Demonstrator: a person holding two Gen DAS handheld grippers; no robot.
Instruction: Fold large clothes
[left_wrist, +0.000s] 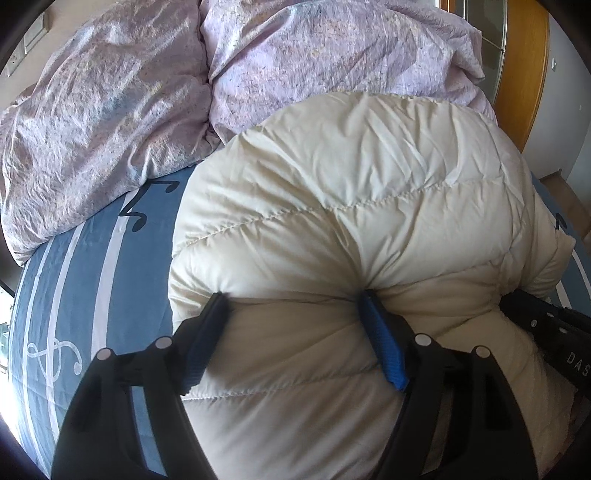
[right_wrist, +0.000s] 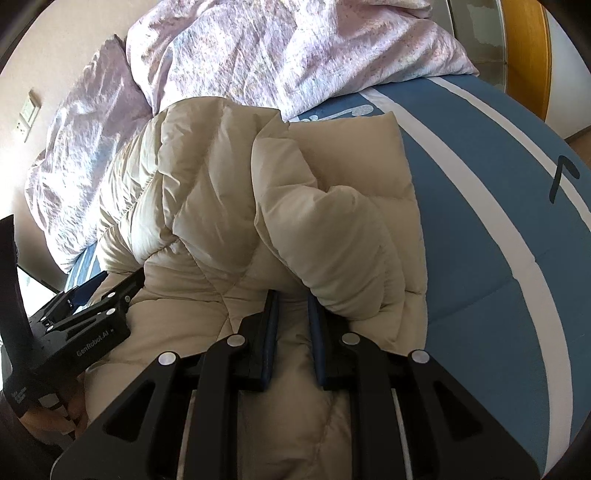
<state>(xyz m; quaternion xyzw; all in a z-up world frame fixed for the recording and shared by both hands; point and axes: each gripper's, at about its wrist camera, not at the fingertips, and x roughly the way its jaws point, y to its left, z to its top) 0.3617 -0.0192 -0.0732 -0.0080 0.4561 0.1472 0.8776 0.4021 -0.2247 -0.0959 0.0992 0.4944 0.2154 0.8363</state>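
Note:
A cream puffy down jacket (left_wrist: 351, 177) lies bunched on the bed. My left gripper (left_wrist: 295, 302) stands wide and open over its near left part. The padding bulges up between the blue pads (left_wrist: 384, 350), and the right fingertip digs into a crease. My right gripper (right_wrist: 293, 299) has its jaws nearly together, shut on a layer of the jacket (right_wrist: 207, 206) at its near edge. A folded sleeve (right_wrist: 332, 240) rests against its right finger. Each view shows the other tool at its edge: the right gripper (left_wrist: 546, 321) and the left gripper (right_wrist: 85, 314).
A crumpled lilac duvet (left_wrist: 110, 122) fills the far side of the bed. The blue sheet (right_wrist: 480, 221) with white stripes and music notes shows to the right of the jacket and to its left (left_wrist: 110, 277). A wooden frame (left_wrist: 528, 74) stands at far right. A hand (right_wrist: 55, 417) holds the left tool.

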